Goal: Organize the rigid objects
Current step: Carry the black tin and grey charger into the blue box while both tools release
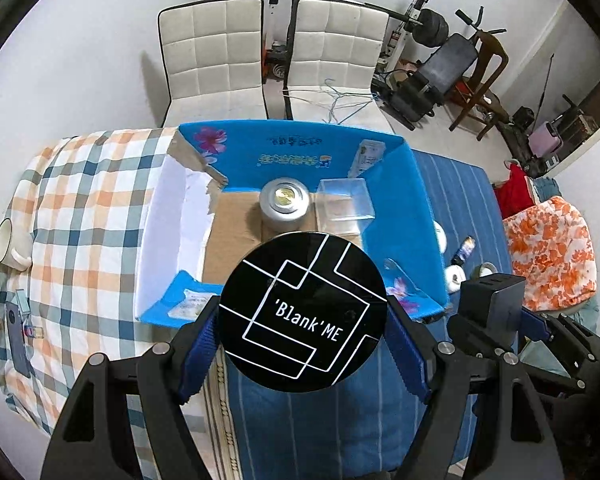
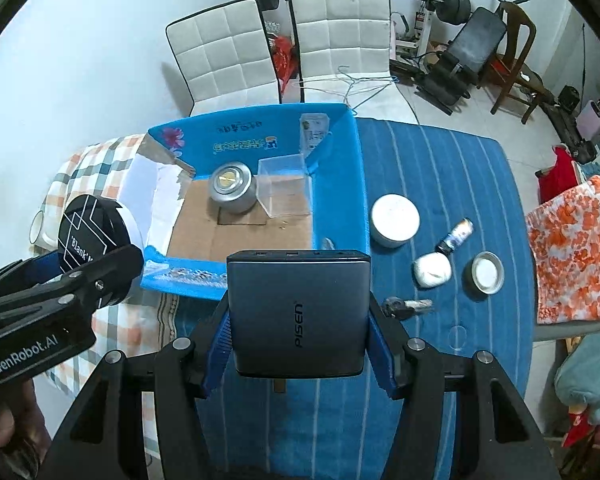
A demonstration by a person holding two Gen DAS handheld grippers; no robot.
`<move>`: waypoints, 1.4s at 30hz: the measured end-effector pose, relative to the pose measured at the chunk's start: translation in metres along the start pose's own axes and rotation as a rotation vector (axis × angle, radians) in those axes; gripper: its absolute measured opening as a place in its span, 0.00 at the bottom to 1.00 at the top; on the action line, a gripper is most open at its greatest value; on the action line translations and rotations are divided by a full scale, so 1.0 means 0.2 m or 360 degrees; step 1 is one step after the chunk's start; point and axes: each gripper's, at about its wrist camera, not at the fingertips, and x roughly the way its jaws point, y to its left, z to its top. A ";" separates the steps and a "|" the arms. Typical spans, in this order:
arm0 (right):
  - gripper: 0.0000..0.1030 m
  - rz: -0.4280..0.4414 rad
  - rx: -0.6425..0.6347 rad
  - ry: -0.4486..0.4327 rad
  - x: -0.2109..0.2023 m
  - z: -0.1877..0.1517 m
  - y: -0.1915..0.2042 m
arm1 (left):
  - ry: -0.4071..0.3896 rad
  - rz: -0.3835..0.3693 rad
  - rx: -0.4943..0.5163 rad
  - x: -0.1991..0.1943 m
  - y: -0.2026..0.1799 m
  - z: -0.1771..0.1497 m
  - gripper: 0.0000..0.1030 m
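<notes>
Black round case (image 1: 304,312): white line pattern, held near the box's front edge.
Grey charger (image 2: 298,312): flat, held.
Blue box (image 2: 340,184): open, holding a silver tin (image 2: 233,192) and a clear cube (image 2: 286,188).

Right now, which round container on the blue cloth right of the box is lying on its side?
The small dark bottle. It lies tipped over, while the white jar and the flat tin beside it sit flat with lids up.

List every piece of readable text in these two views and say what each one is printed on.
'Blank'ME: on the round black lid held in the left gripper.
PISEN: on the grey charger block held in the right gripper.
GenRobot.AI: on the body of the left gripper, seen in the right wrist view.
Printed characters and paper labels on the blue box: too small and distorted to read.
</notes>
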 end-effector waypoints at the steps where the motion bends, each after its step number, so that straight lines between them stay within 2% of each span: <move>1: 0.60 -0.0008 -0.0004 0.0001 0.03 0.01 0.02 | 0.0005 0.0009 -0.0003 0.02 0.02 0.01 0.73; 5: 0.60 -0.0007 -0.0002 0.0023 0.15 0.10 0.07 | 0.0023 0.0065 -0.0041 0.13 0.15 0.12 0.74; 11: 0.60 -0.0075 0.0012 0.0065 0.39 0.23 0.12 | 0.0109 0.0131 -0.0034 0.38 0.30 0.28 0.73; 18: 0.60 -0.0124 0.0138 0.0237 0.73 0.30 0.10 | 0.0228 0.0170 0.0000 0.66 0.36 0.44 0.74; 25: 0.60 -0.0147 0.0236 0.0385 0.97 0.28 0.05 | 0.0299 0.0193 0.0063 0.82 0.34 0.50 0.74; 34: 0.60 -0.0205 0.0221 0.0457 1.11 0.26 0.08 | 0.0376 0.0223 0.0053 0.95 0.38 0.54 0.75; 38: 0.60 -0.0193 0.0229 0.0500 1.17 0.26 0.10 | 0.0390 0.0251 0.0084 0.96 0.38 0.56 0.75; 42: 0.60 -0.0194 0.0229 0.0527 1.22 0.27 0.12 | 0.0458 0.0312 0.0164 1.01 0.35 0.54 0.75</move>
